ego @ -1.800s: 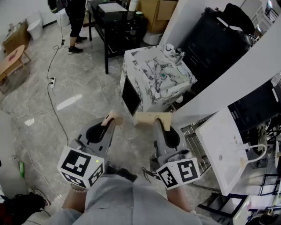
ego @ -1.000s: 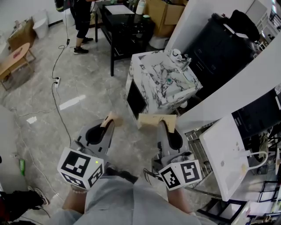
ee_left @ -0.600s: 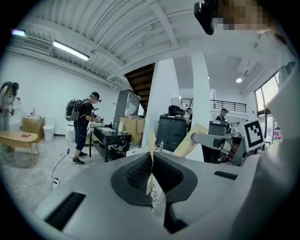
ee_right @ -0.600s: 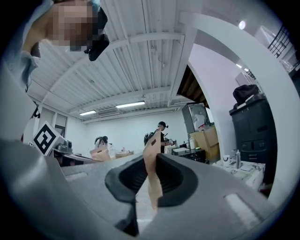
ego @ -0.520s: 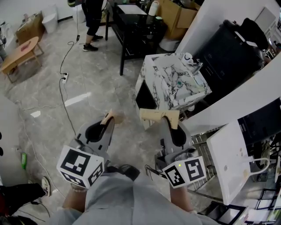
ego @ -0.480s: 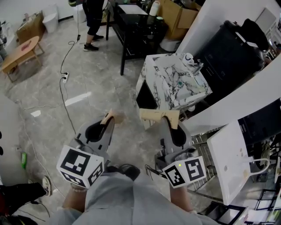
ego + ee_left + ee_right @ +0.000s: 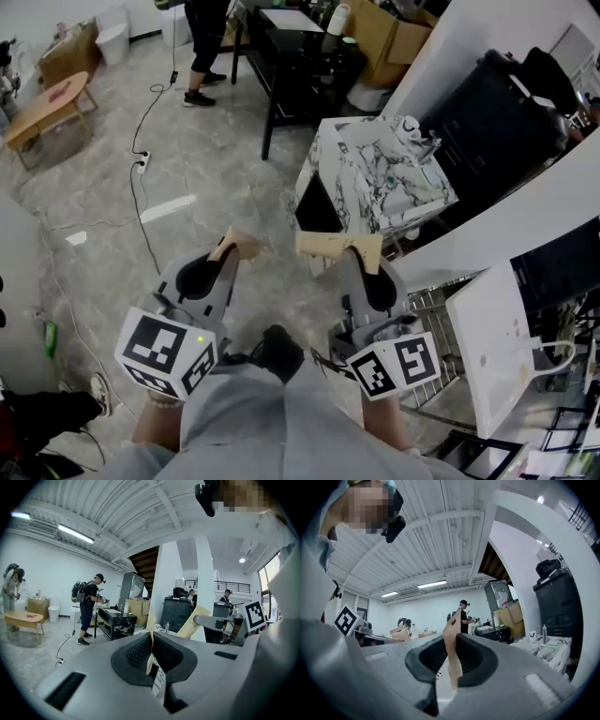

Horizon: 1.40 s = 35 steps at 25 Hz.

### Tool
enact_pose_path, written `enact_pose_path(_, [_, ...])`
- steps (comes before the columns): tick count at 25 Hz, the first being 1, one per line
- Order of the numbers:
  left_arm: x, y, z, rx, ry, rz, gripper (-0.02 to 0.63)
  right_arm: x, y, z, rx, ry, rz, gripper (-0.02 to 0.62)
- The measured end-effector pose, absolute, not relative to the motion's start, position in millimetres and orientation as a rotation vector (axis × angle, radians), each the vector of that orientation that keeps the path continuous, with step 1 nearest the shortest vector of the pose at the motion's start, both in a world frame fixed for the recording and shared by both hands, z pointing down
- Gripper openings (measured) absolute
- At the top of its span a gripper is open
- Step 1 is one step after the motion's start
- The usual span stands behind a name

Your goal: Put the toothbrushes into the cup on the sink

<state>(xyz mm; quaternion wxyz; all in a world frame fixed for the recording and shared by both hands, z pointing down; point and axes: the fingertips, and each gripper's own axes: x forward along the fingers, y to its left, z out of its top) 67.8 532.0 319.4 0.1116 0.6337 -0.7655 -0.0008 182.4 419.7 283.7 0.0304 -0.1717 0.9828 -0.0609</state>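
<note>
The marble sink unit [image 7: 349,155] stands on the floor [image 7: 187,178] at about 1 o'clock from the grippers, well apart from both. A white cup [image 7: 407,125] sits on its surface at the far corner. The toothbrushes are too small to make out. The left gripper [image 7: 238,247] and right gripper [image 7: 339,247] are held side by side in the air. Each has its tan jaws pressed together with nothing between them. A person [image 7: 208,42] stands at 11 o'clock.
</note>
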Motion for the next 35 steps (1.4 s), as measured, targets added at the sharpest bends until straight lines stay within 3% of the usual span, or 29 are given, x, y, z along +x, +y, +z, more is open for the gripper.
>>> enact_pose_path(17, [26.3,449.2,331.6,1.868,-2.223,0.030,0.006,131.7,341.5,299.0,-0.496,3.054,-0.182,0.043])
enact_pose_path(35, [-72.2,308.0,323.3,1.790,-2.271,0.032,0.006,25.0,184.7,293.4,-0.425,3.074,-0.202,0.043])
